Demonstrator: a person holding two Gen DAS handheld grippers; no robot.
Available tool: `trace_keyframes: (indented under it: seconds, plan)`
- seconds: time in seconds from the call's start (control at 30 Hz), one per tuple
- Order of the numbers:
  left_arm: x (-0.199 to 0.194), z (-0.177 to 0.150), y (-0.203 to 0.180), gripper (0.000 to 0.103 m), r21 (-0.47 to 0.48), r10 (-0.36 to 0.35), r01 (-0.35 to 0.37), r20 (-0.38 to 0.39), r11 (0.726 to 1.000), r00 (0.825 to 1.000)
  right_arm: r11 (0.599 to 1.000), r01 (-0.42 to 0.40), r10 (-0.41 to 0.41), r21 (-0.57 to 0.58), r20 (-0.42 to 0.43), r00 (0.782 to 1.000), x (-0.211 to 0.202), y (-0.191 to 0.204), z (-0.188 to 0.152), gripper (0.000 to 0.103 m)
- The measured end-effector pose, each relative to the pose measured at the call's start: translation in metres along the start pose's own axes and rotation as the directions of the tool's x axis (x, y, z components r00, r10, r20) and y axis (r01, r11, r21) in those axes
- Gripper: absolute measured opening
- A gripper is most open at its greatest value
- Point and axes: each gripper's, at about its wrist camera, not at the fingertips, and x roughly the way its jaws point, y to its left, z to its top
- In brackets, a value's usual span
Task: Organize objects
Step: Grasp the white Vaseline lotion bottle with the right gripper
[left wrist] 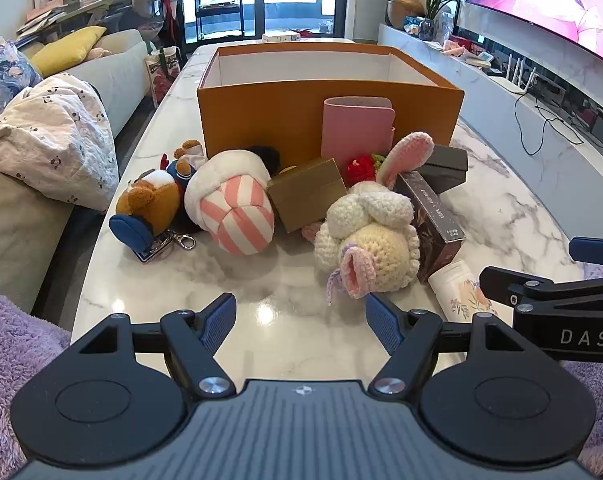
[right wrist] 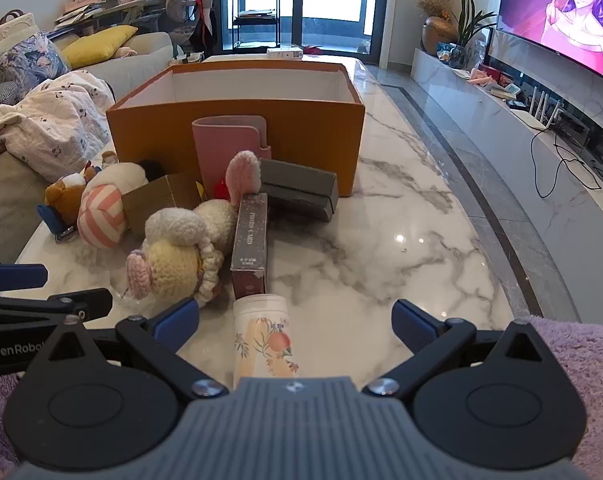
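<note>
Marble desk carries toys before the orange box; my left claw and right claw both gape, the white tube lying between the right's fingers.

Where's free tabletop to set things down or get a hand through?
Bare marble right of the dark card box and grey box, out to the table edge. Crowded: the toys and boxes piled against the orange box. Both grippers open.

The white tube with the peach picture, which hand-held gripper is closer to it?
Right. The right hand-held gripper is open with the white tube lying between its fingers. The left hand-held gripper is open over bare table, with the tube off to its right.
</note>
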Motion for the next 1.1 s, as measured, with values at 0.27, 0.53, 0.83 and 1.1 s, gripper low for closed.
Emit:
trace_keyframes:
  seconds: [0.27, 0.53, 0.83, 1.1]
  plan:
    - [0.0005, -0.0005, -0.0028, 0.084, 0.018, 0.006, -0.006, -0.003, 1.000, 1.000, 1.000, -0.005, 0.005, -0.009, -0.009, 1.000, 0.0003, 0.0019, -0.0005, 0.102]
    - [0.0000, -0.0004, -0.0030, 0.084, 0.023, 0.006, -0.006, -0.003, 1.000, 1.000, 1.000, -0.005, 0.005, -0.013, -0.018, 1.000, 0.0012, 0.0023, -0.0009, 0.102]
    - [-0.0004, -0.0005, -0.0032, 0.084, 0.025, 0.008, -0.008, -0.003, 1.000, 1.000, 1.000, -0.004, 0.004, -0.013, -0.024, 1.000, 0.0024, 0.0027, -0.0013, 0.102]
    - [-0.0018, -0.0003, -0.0027, 0.084, 0.030, 0.010, -0.010, 0.000, 0.999, 1.000, 1.000, -0.005, 0.005, -0.008, -0.029, 1.000, 0.0036, 0.0021, -0.0014, 0.102]
